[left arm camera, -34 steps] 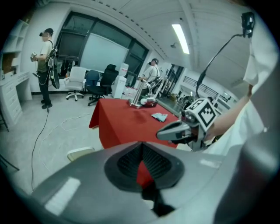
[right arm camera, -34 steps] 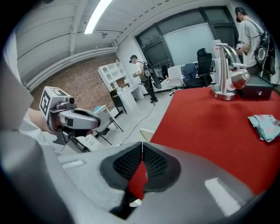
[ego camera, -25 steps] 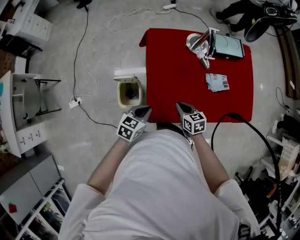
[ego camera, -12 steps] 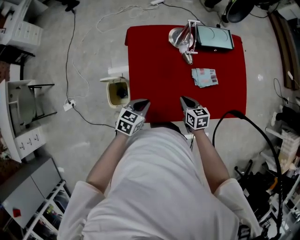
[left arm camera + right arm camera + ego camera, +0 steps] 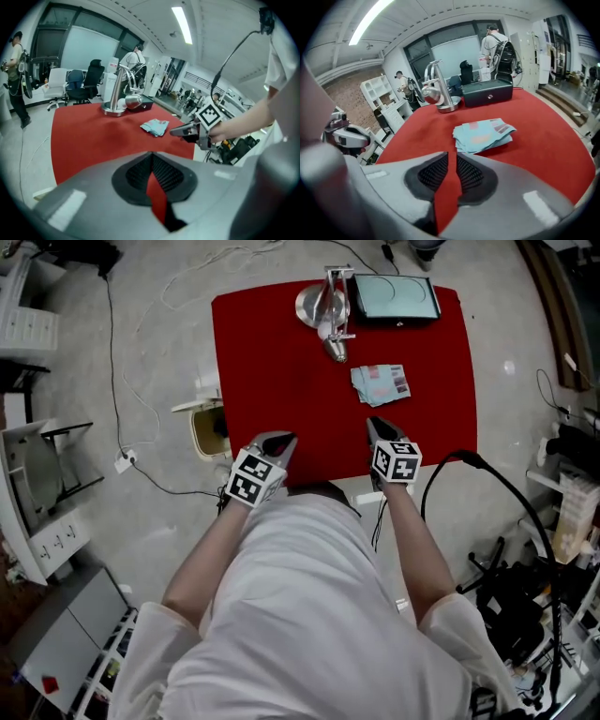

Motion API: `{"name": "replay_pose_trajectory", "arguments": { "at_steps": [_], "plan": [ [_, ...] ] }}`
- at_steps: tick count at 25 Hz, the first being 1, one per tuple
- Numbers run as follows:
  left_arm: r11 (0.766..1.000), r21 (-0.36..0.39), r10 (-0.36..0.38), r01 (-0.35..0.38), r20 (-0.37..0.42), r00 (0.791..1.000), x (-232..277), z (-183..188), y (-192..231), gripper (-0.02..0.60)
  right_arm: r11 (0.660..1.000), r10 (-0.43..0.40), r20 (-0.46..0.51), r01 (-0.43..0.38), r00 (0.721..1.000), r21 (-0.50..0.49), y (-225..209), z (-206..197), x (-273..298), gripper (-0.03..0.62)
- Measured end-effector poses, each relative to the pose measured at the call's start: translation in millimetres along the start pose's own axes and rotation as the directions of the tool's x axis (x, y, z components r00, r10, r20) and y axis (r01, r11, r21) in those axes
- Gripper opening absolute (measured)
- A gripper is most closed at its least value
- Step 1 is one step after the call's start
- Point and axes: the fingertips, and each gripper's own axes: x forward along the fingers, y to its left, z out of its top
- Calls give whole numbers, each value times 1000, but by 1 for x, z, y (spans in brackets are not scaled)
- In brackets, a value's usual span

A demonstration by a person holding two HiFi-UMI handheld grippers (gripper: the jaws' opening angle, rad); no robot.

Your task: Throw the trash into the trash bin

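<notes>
At the near edge of the red table [image 5: 281,352], the right gripper [image 5: 376,425] points at the pale blue trash [image 5: 380,384] lying ahead, its empty jaws just opening, apparently to grasp it, while the left gripper [image 5: 280,440], pressed together and empty, hovers near the floor-standing trash bin [image 5: 199,432].

- The right gripper's [image 5: 451,159] jaws have just been opening — a narrow gap with nothing in it, only the red table [image 5: 281,343] showing through.
- It has reached farther in from the table's near edge, closer to the blue packet [image 5: 380,384].
- The left gripper [image 5: 280,441] has come in from the table's left edge — now over the cloth.
</notes>
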Motion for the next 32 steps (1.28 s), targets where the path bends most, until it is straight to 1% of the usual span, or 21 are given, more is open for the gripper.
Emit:
{"name": "replay_pose_trajectory", "arguments": {
  "at_steps": [4, 9, 14, 18, 19, 20, 22, 23, 24, 28, 32],
  "plan": [
    [1000, 13, -9, 9, -28, 1000, 10, -2, -5, 5, 993, -79, 1, 79, 997, 88, -45, 4, 2, 85],
    [1000, -1, 11, -11, -51, 999, 13, -6, 1, 5, 974, -131, -12, 131, 991, 187, -84, 8, 15, 131],
    [999, -19, 35, -37, -62, 997, 12, -8, 10, 5, 952, -186, -32, 188, 982, 243, -107, 13, 27, 189],
    [998, -31, 51, -53, -62, 997, 13, -6, 16, 4, 943, -188, -57, 196, 981, 268, -114, 14, 41, 190],
    [998, -33, 53, -55, -63, 997, 13, -7, 17, 5, 943, -189, -68, 200, 980, 267, -114, 13, 44, 187],
    [998, -34, 55, -58, -64, 996, 12, -8, 18, 5, 943, -191, -78, 205, 979, 264, -114, 12, 47, 171],
    [997, -37, 59, -62, -67, 996, 11, -10, 19, 5, 945, -196, -82, 211, 977, 249, -114, 12, 50, 101],
    [997, -38, 61, -64, -69, 996, 10, -12, 19, 5, 948, -199, -76, 211, 977, 240, -113, 14, 51, 47],
    [997, -39, 63, -66, -73, 995, 9, -14, 20, 5, 950, -197, -67, 208, 978, 232, -113, 17, 51, 13],
    [996, -40, 71, -74, -70, 995, 4, -19, 21, 5, 968, -162, -26, 164, 986, 190, -103, 28, 50, 2],
    [996, -46, 78, -81, -62, 995, -4, -25, 23, 5, 985, -91, 6, 89, 996, 149, -80, 33, 45, 2]
  ]
}}
